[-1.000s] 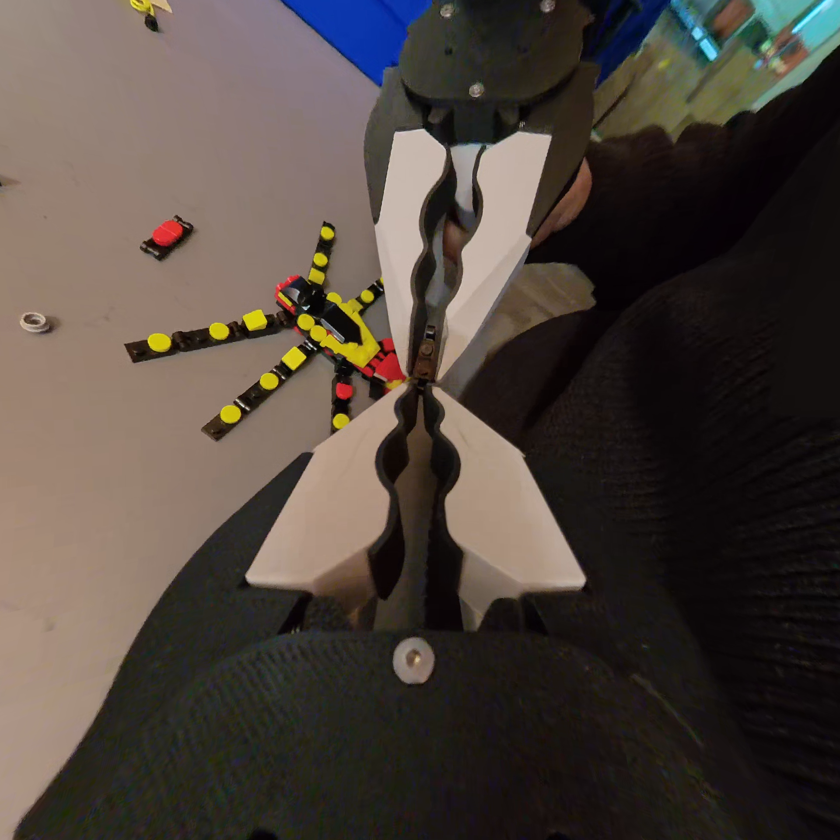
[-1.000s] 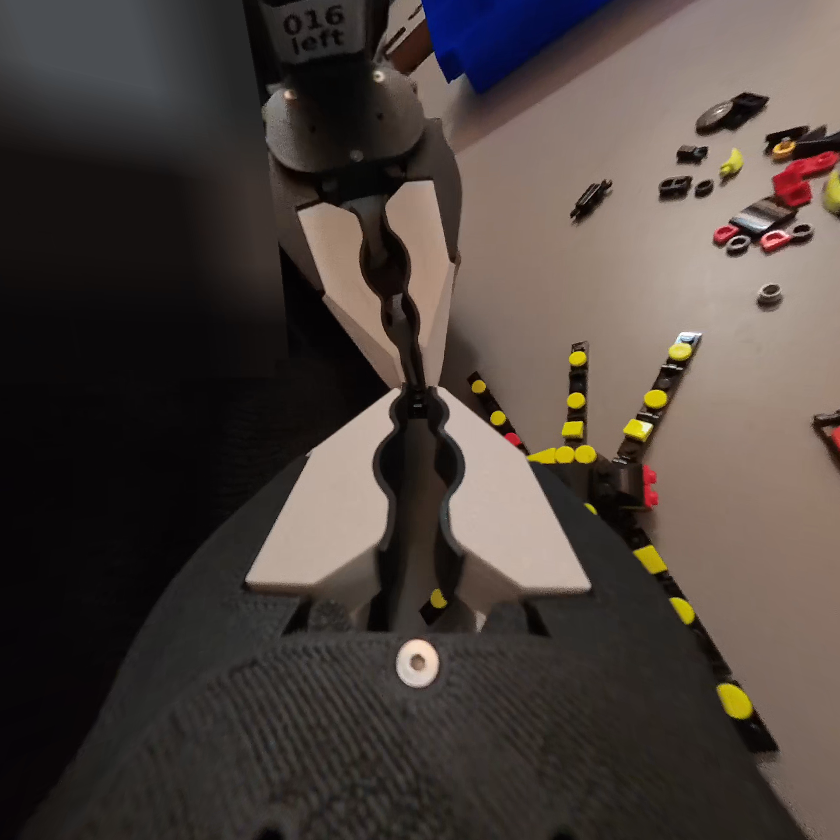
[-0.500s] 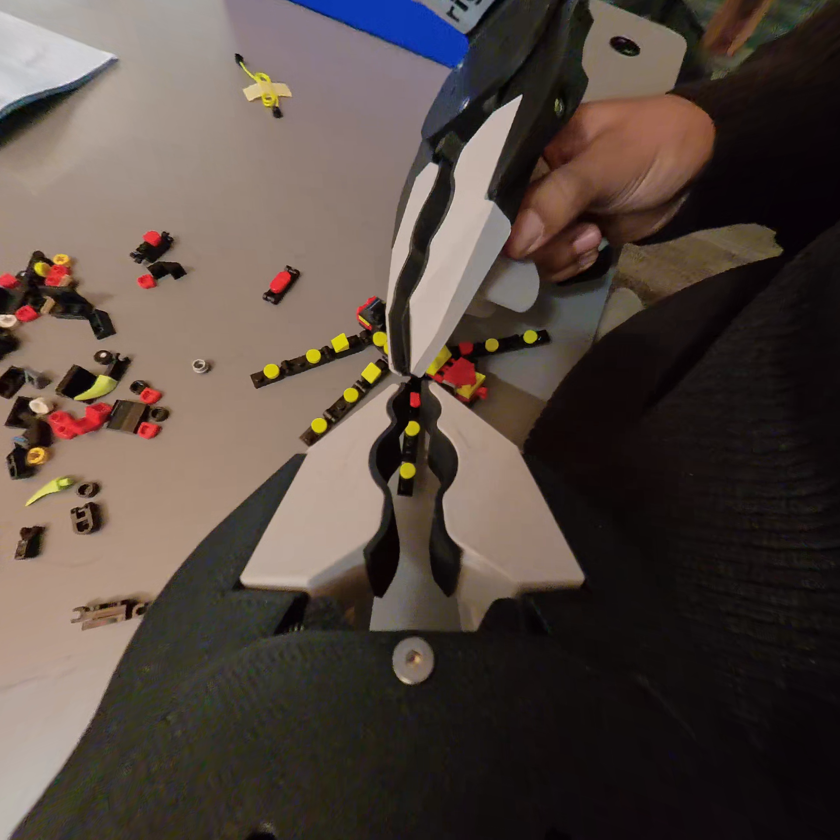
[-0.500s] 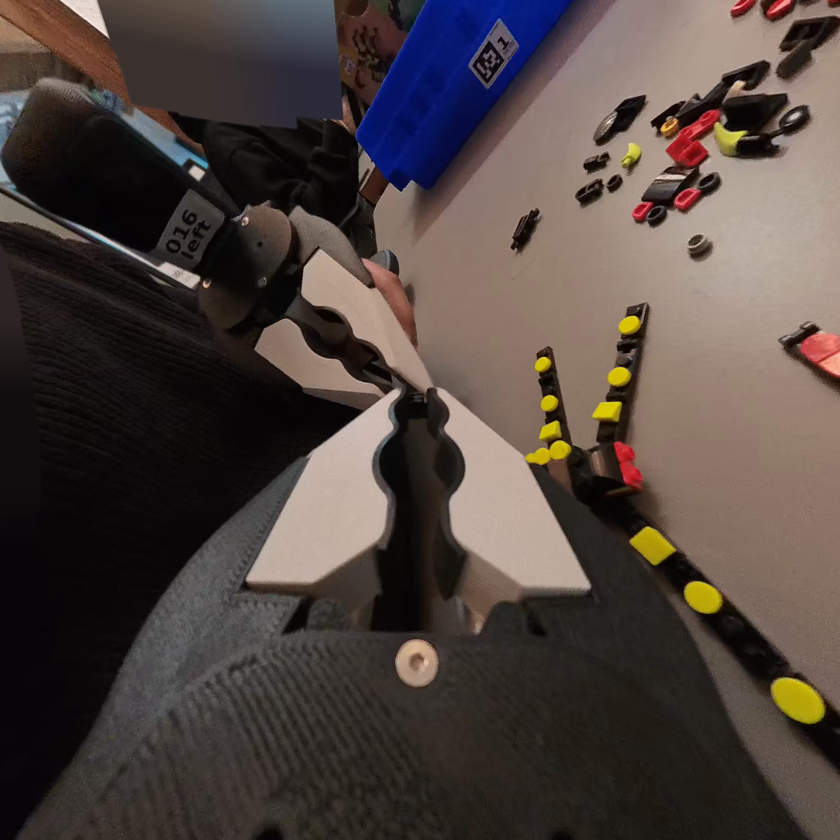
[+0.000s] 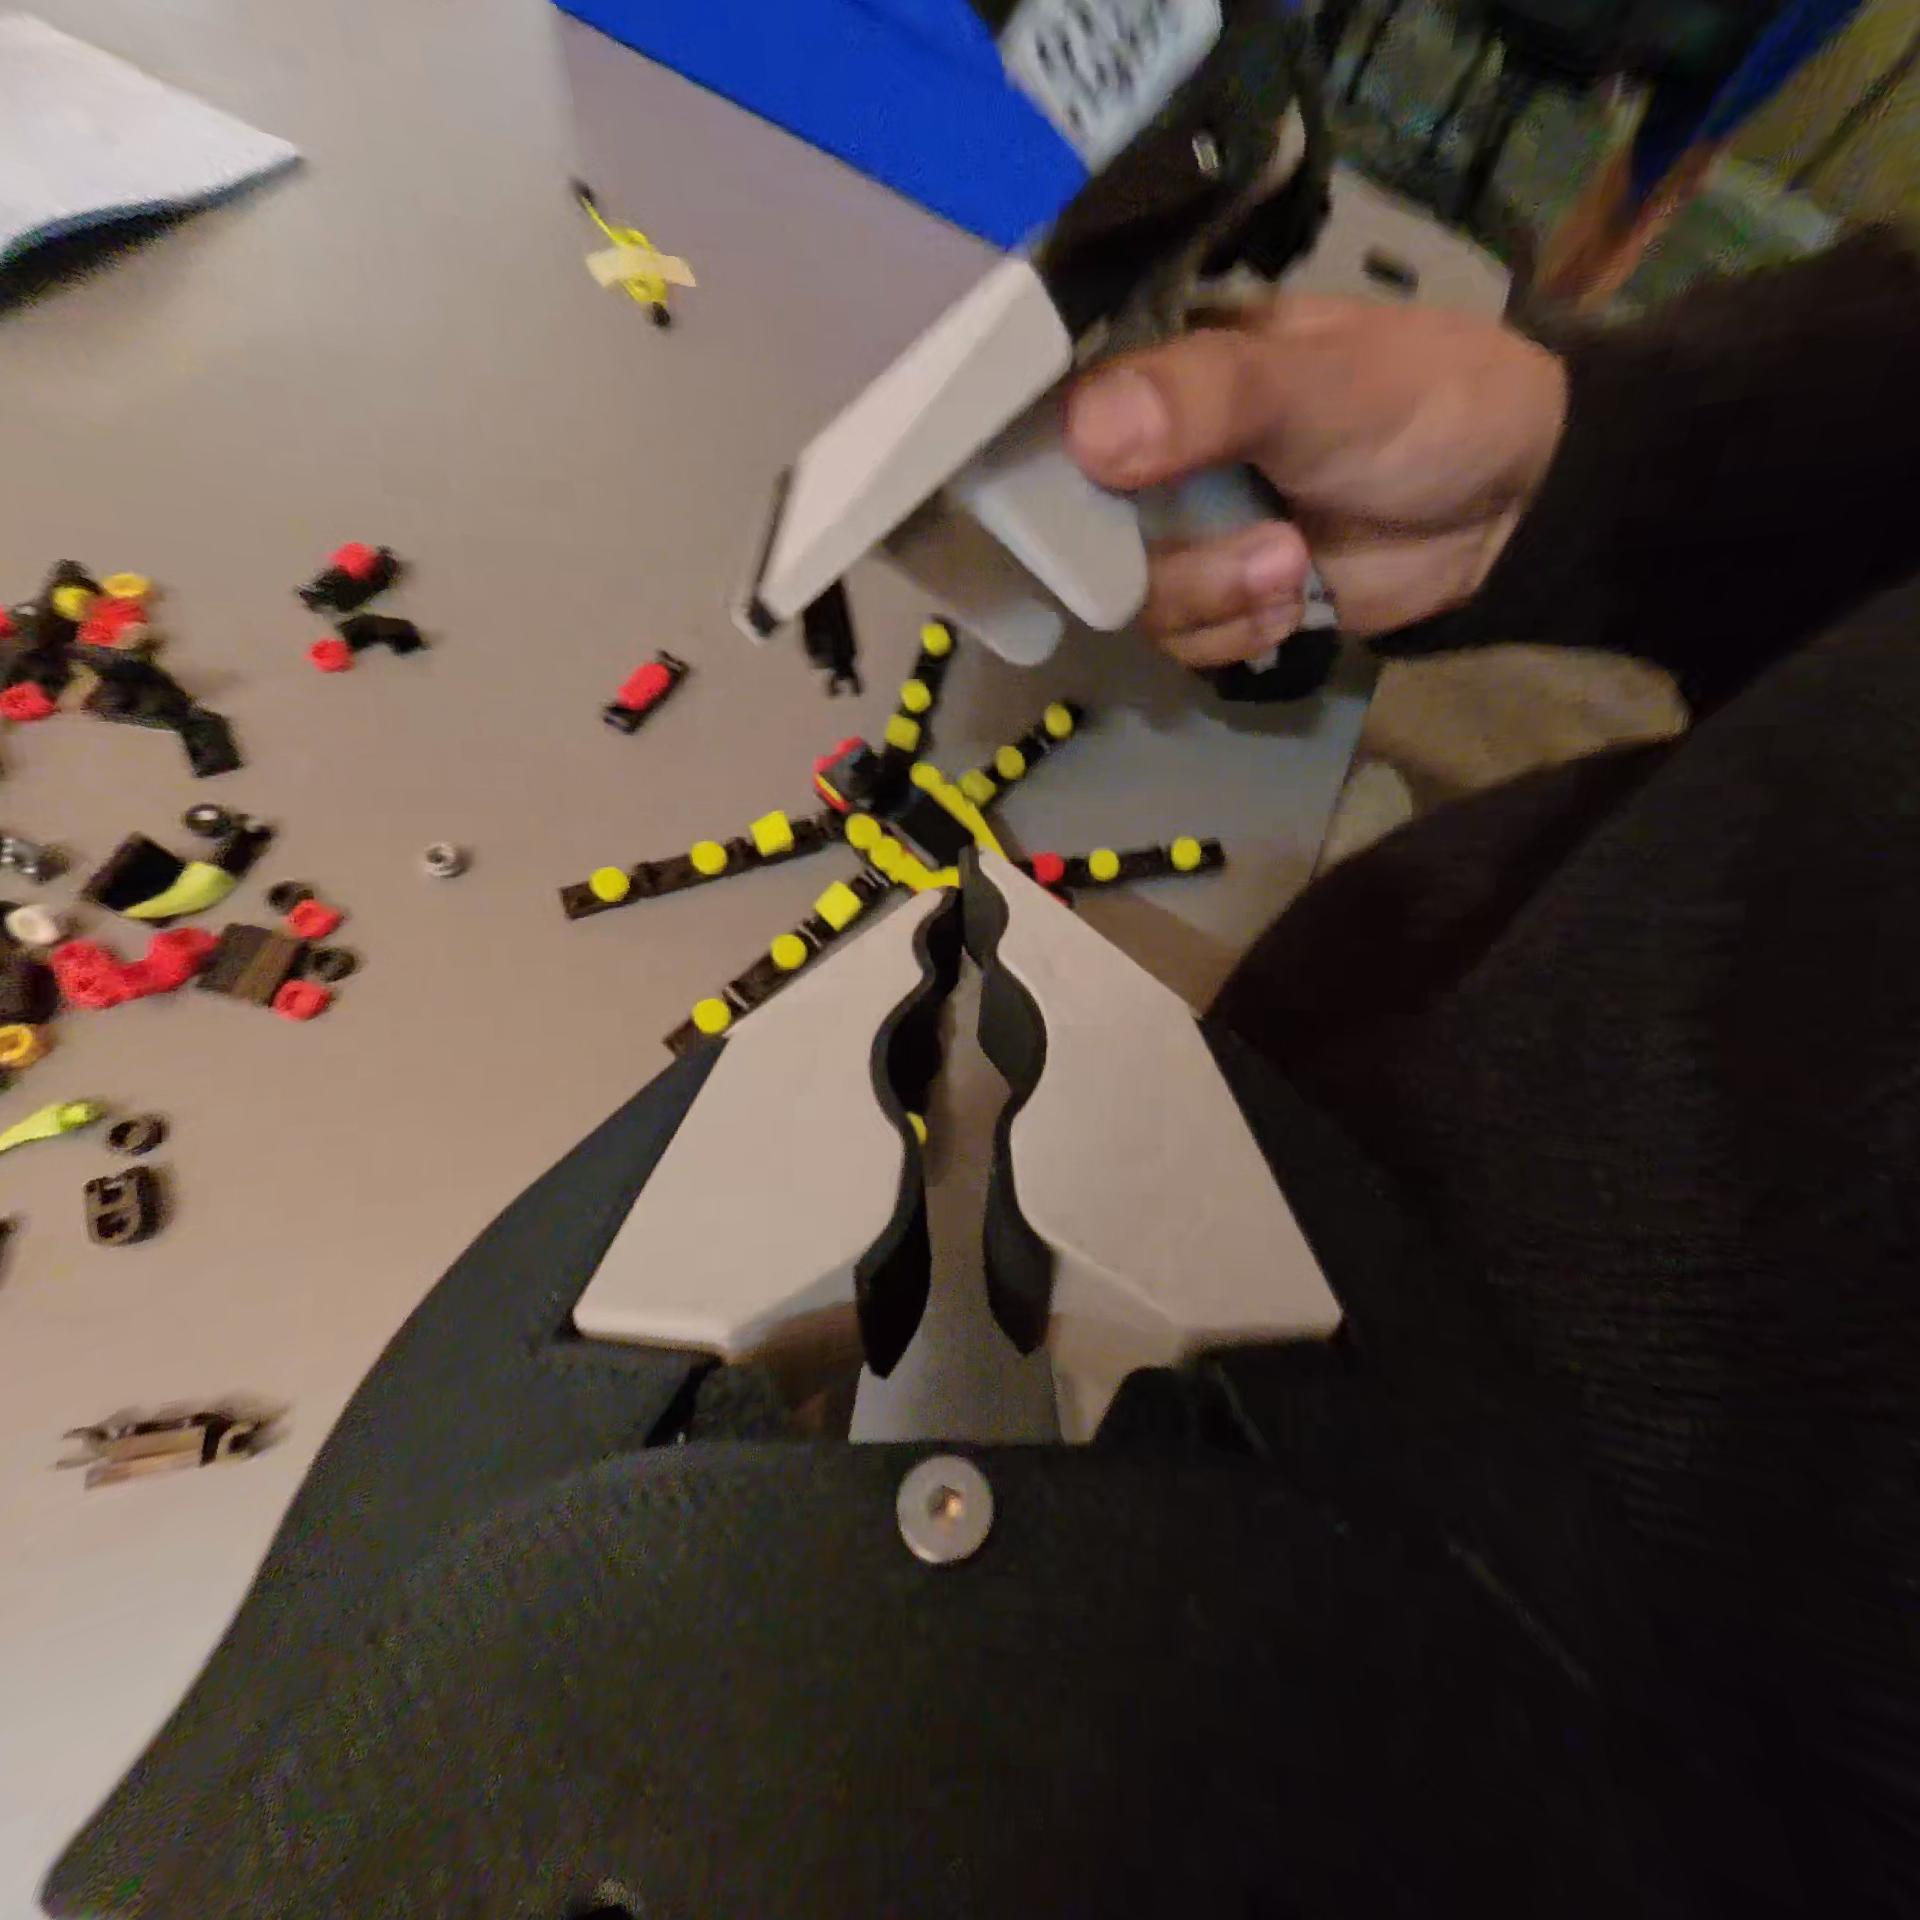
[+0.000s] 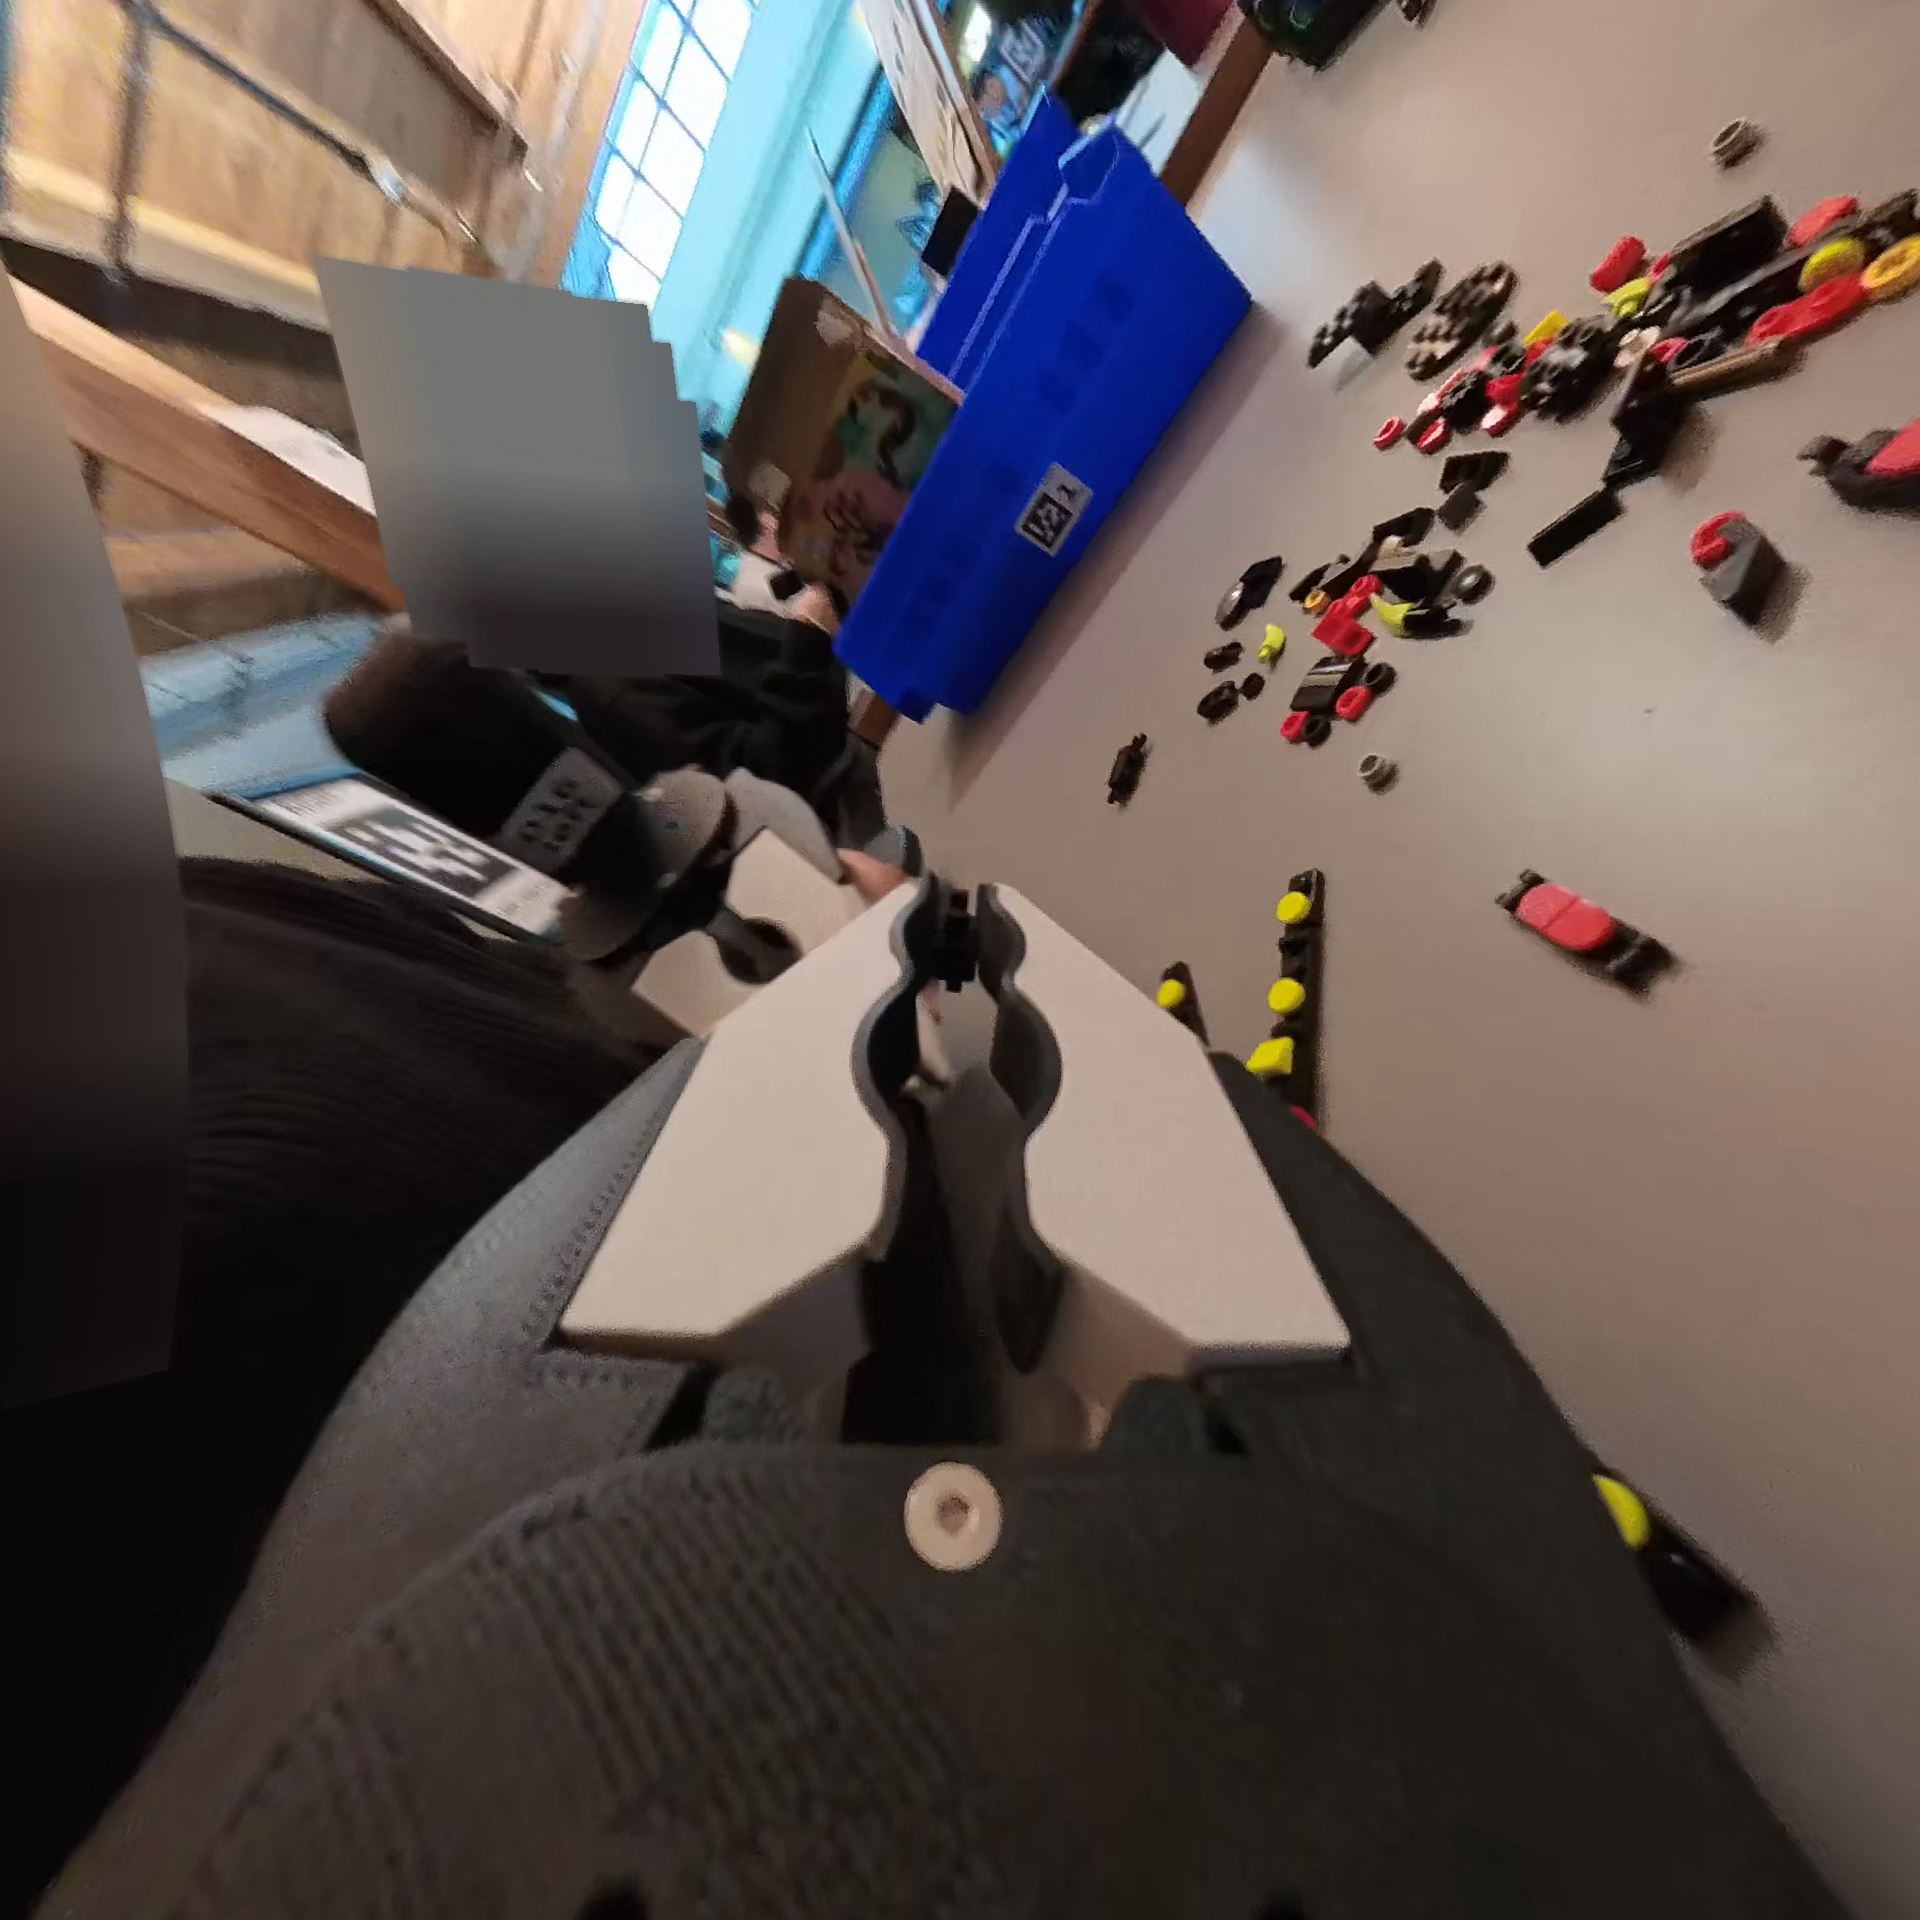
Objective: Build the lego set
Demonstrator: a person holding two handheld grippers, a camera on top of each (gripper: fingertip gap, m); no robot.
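The left gripper hung low over the near right part of the grey worktop, its jaws drawn nearly together with only a thin gap at the tips and nothing between them. Just beyond those tips lay the lego model, a flat spider-like build with a black, yellow and red middle and black legs dotted with yellow studs that fanned out left, far and right over the worktop. One leg ran close to the worktop's near right edge.

The right gripper was raised above the model and tilted, a hand wrapped round its grip in the left wrist view. Its jaws stood narrow and pinched a small black piece at the very tips; in the left wrist view that piece hung down from the tips, clear of the model's far leg.

To the left of the model lay a single red and black piece, a small grey ring and, farther left, a loose scatter of black, red and yellow parts. A blue bin stood at the far side of the worktop, and a white sheet lay at the far left. Both views were blurred by motion.
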